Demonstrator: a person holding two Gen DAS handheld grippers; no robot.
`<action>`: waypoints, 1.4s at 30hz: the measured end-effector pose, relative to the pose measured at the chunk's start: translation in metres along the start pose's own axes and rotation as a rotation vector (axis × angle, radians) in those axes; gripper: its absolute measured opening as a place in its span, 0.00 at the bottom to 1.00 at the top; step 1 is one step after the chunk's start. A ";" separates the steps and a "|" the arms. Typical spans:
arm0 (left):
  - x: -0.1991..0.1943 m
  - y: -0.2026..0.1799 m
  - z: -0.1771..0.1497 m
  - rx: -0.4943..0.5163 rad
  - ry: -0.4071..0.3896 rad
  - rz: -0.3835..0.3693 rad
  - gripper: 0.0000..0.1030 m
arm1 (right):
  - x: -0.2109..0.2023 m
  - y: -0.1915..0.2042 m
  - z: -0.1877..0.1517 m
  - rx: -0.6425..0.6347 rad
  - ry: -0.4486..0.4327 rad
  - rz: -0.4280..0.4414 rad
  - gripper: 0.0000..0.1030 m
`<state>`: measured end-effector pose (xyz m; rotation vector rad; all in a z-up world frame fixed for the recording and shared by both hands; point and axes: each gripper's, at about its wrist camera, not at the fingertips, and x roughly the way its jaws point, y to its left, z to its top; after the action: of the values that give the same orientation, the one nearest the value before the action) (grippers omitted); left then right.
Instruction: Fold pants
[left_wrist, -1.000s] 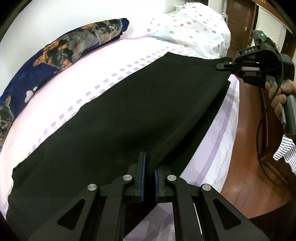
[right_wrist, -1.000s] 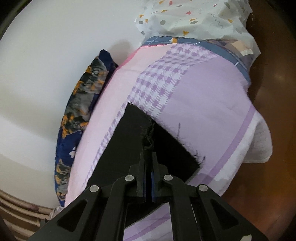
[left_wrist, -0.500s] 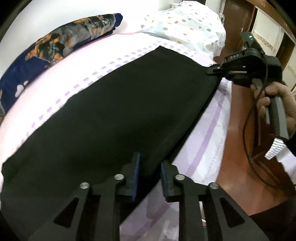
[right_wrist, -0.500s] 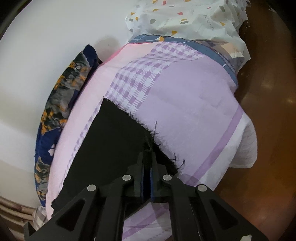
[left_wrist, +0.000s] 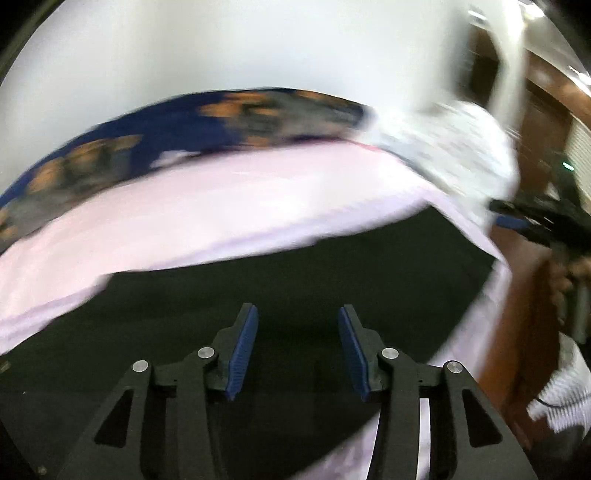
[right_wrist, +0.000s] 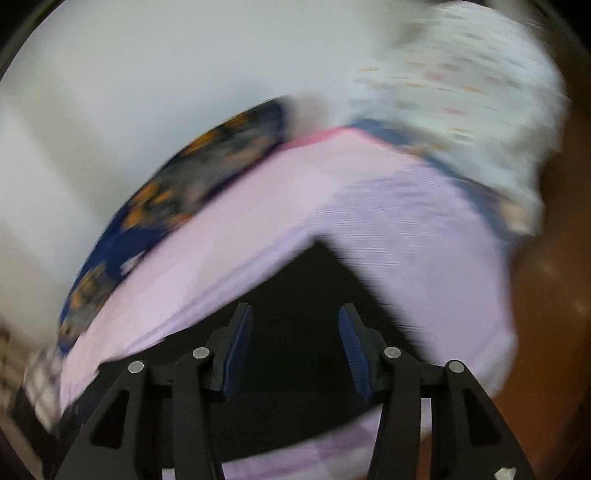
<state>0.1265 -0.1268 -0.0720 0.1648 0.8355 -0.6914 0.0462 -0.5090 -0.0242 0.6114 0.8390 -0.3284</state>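
Our left hand-held gripper (left_wrist: 297, 350) is released, its blue-padded fingers (left_wrist: 242, 354) spread wide with nothing between them, hovering over the black pants (left_wrist: 295, 273). Our right hand-held gripper (right_wrist: 295, 350) is likewise released, jaws apart and empty, above the pants (right_wrist: 306, 295) at one corner of the dark cloth.

Both views are heavily blurred. In the left wrist view the pants lie spread across the bed (left_wrist: 207, 206), filling the area directly beneath and ahead of the fingers and stretching off to either side. Beyond them runs the pale pink sheet, and past that, along the white wall, a dark blue pillow with orange patches (left_wrist: 184, 125). Ahead and to the right sits a white dotted bundle of bedding (left_wrist: 454, 147). At the far right edge we see our right hand-held gripper (left_wrist: 532, 218), near the pants' end.

In the right wrist view the corner of the pants points away from the fingers, with the lilac bed sheet (right_wrist: 424, 236) ahead and to the right, and brown wooden floor (right_wrist: 546, 314) further right.
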 end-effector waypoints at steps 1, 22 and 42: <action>-0.006 0.021 0.000 -0.035 -0.010 0.056 0.46 | 0.009 0.020 0.000 -0.048 0.024 0.031 0.45; -0.061 0.195 -0.090 -0.329 0.037 0.433 0.46 | 0.215 0.371 -0.122 -0.672 0.620 0.495 0.39; -0.073 0.183 -0.062 -0.275 0.022 0.390 0.46 | 0.228 0.377 -0.123 -0.667 0.499 0.433 0.26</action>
<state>0.1676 0.0757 -0.0839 0.0830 0.8790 -0.2064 0.3054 -0.1454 -0.1232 0.2260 1.1851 0.5110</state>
